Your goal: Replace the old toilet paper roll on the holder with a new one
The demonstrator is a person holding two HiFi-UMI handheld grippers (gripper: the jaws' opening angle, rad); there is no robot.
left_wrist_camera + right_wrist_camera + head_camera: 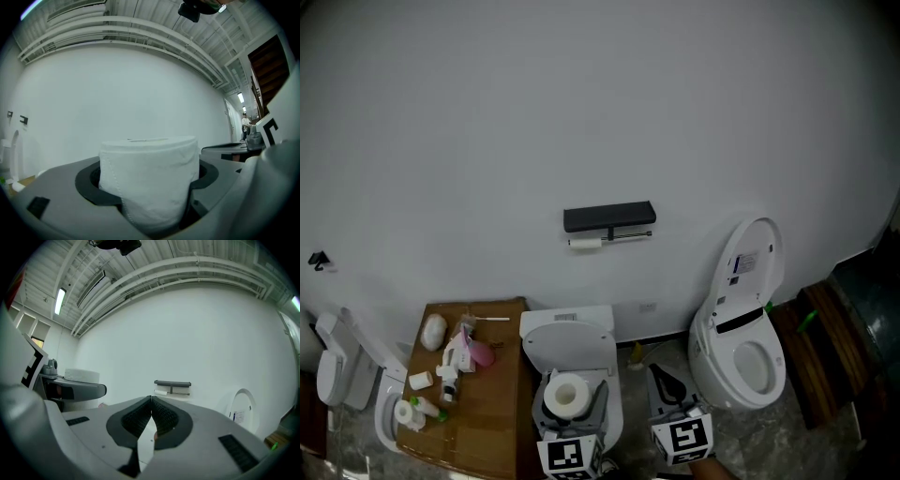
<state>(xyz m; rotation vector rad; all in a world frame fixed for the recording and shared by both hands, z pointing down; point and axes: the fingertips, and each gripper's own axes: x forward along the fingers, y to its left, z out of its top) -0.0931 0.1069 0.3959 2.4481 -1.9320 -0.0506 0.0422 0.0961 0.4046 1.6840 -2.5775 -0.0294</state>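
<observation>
A black toilet paper holder (609,217) is fixed to the white wall, with a thin, nearly used-up roll (586,243) on its bar. The holder (172,383) and old roll (161,392) also show far ahead in the right gripper view. My left gripper (568,398) is at the bottom centre, shut on a full new white roll (565,395) standing upright between its jaws; in the left gripper view the new roll (149,180) fills the jaws. To its right, my right gripper (667,380) is shut with nothing in it, pads (161,416) touching.
A white toilet (748,347) with its lid up stands at the right. A second toilet's lid (570,342) lies under my left gripper. A cardboard sheet (483,403) at the left carries small bottles and rolls. Another toilet (342,361) is at the far left.
</observation>
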